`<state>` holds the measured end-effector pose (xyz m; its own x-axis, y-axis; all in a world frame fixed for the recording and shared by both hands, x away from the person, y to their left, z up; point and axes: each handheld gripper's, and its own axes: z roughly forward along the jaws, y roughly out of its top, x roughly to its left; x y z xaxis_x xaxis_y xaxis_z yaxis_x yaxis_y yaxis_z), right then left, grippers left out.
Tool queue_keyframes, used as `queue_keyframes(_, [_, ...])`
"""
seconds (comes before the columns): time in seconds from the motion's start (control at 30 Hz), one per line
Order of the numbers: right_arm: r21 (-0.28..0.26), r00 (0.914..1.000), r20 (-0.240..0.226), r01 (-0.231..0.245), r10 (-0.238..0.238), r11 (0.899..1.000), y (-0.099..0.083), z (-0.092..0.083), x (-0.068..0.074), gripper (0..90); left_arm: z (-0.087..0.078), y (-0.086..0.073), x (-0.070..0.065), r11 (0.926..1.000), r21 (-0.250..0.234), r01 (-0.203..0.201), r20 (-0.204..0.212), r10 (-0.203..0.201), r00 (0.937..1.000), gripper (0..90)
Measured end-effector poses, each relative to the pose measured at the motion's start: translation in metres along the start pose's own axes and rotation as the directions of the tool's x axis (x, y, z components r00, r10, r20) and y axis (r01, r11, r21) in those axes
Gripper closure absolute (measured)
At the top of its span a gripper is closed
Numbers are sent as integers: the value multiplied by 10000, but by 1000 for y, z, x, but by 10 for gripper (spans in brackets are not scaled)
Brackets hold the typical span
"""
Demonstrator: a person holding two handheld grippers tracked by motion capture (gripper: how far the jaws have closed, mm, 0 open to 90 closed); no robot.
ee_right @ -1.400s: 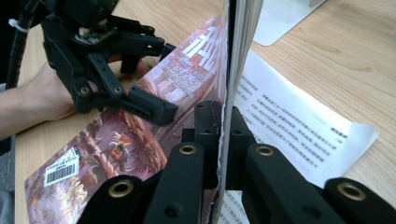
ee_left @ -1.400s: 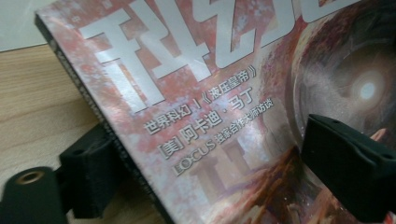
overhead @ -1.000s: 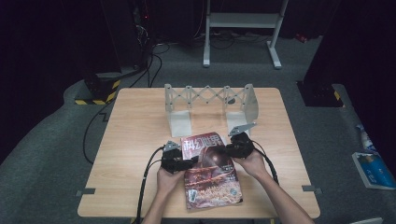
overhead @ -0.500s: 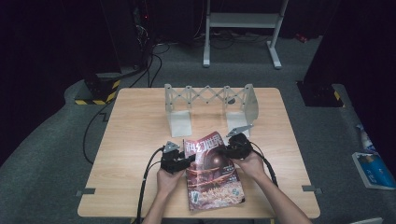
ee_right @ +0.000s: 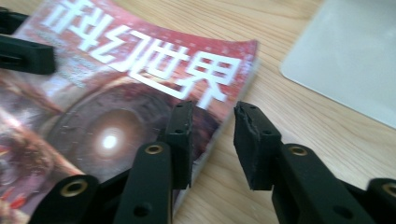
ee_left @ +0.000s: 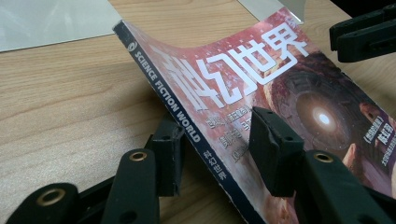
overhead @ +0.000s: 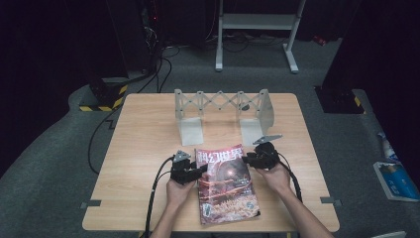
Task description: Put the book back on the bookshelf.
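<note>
Near the worktop's front edge, a magazine [overhead: 225,183] is lying lengthwise front to back. The left tool [ee_left: 219,149] is pinching its lifted spine; the right tool [ee_right: 212,140], jaws just opening, is straddling its opposite edge. An expandable book rack [overhead: 223,106] is standing beyond.

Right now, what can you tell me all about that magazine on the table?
The magazine is thin and glossy, with a reddish cover, big white Chinese letters and a dark spine reading SCIENCE FICTION WORLD. It lies closed, face up, near the front of the wooden table. The left gripper straddles its spine edge, lifting and curling it. The right gripper straddles the opposite edge, jaws just opening.
</note>
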<state>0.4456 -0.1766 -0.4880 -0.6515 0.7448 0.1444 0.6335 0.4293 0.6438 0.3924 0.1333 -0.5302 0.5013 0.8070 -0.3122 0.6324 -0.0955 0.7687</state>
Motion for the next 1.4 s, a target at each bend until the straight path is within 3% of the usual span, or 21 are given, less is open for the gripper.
queue_keyframes(0.13, [189,9989,396,-258,251,9995,-6,5,-5,764,0,1,1,9999,49,149,81,-149,9999,553])
queue_keyframes(0.3, [508,9969,779,88,-127,9987,-8,16,-2,835,2,3,2,9996,133,241,179,-243,9995,543])
queue_keyframes(0.47, [442,9962,856,95,-133,9990,-5,20,-2,857,1,5,4,9986,302,435,372,-446,9983,521])
queue_keyframes(0.57, [574,9946,931,417,-470,9975,-3,22,1,870,0,6,5,9982,309,507,535,-523,9972,522])
queue_keyframes(0.73, [381,9974,542,460,-480,9982,-3,24,0,876,1,5,5,9980,431,451,706,-481,9963,501])
queue_keyframes(0.87, [346,9966,282,762,-772,9965,-4,25,0,880,2,5,5,9980,397,498,629,-523,9967,440])
queue_keyframes(1.0, [265,9965,60,832,-834,9962,-4,27,3,880,3,7,7,9968,551,581,918,-630,9938,406])
queue_keyframes(1.1, [98,9939,-433,1016,-1011,9948,-4,30,4,861,7,11,1,9955,846,434,1160,-531,9918,390])
queue_keyframes(1.17, [-2,9906,-396,1308,-1307,9914,-4,32,9,861,8,13,1,9945,929,477,1243,-591,9905,384])
queue_keyframes(1.4, [-27,9897,-465,1357,-1357,9907,-4,33,13,865,8,13,-1,9929,1072,512,1248,-645,9901,386])
